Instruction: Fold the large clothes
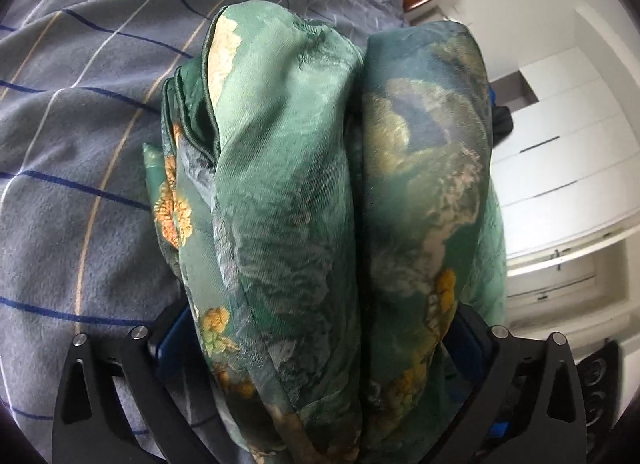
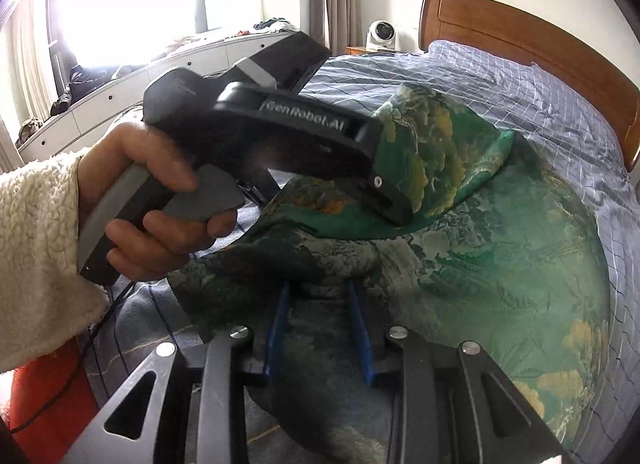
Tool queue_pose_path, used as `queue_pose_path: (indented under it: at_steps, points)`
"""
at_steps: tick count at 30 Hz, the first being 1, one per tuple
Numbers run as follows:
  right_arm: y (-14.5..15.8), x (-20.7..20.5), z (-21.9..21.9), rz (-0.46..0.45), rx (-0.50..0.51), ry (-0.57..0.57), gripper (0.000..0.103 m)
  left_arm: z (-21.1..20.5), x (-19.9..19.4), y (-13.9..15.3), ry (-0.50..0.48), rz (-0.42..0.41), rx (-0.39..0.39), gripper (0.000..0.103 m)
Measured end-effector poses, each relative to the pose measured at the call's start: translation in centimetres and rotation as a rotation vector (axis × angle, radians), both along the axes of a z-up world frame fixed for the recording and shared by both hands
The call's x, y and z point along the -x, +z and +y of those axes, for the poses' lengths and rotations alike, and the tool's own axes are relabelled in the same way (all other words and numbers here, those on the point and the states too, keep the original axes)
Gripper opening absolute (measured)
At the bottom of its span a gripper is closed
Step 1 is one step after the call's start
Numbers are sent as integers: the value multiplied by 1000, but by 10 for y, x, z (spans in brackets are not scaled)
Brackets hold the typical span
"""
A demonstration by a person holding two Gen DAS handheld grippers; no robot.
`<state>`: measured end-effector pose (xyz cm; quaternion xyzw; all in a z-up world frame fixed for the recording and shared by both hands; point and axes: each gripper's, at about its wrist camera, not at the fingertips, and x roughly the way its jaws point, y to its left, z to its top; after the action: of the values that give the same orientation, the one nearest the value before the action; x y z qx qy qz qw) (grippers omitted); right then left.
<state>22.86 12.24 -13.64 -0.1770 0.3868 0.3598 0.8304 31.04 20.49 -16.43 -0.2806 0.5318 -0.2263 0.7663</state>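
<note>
Two thick folds of a green silky garment with orange flowers (image 1: pixel 304 192) fill the left wrist view, bulging between the left gripper (image 1: pixel 320 344)'s wide-open fingers above the grey checked bed (image 1: pixel 80 104). In the right wrist view, the right gripper (image 2: pixel 320 304)'s blue fingers (image 2: pixel 276 328) pinch the garment's near edge.
</note>
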Motion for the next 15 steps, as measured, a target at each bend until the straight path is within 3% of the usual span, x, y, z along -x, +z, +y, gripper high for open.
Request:
queue_pose_path:
  at_steps: [2,4,6,9,12,15]
  points:
    - [7,2,-4,7,-17,-12,31,-3,5,3,-3,-18,-29,95]
    - [17,5,-11,19,-37,-27,38,-7,7,6,-4,-30,-40,91]
    - [36,8,-31,36,-110,-46,59,-4,9,7,-9,-38,-41,86]
    - [59,6,-80,40,-200,-137,76,-1,19,7,-12,-47,-35,86]
    - [58,-13,-138,78,-231,-278,77,7,26,2,-5,-50,-25,86]
    - [31,-41,-202,230,-275,-460,77,10,31,-2,1,-52,-19,87]
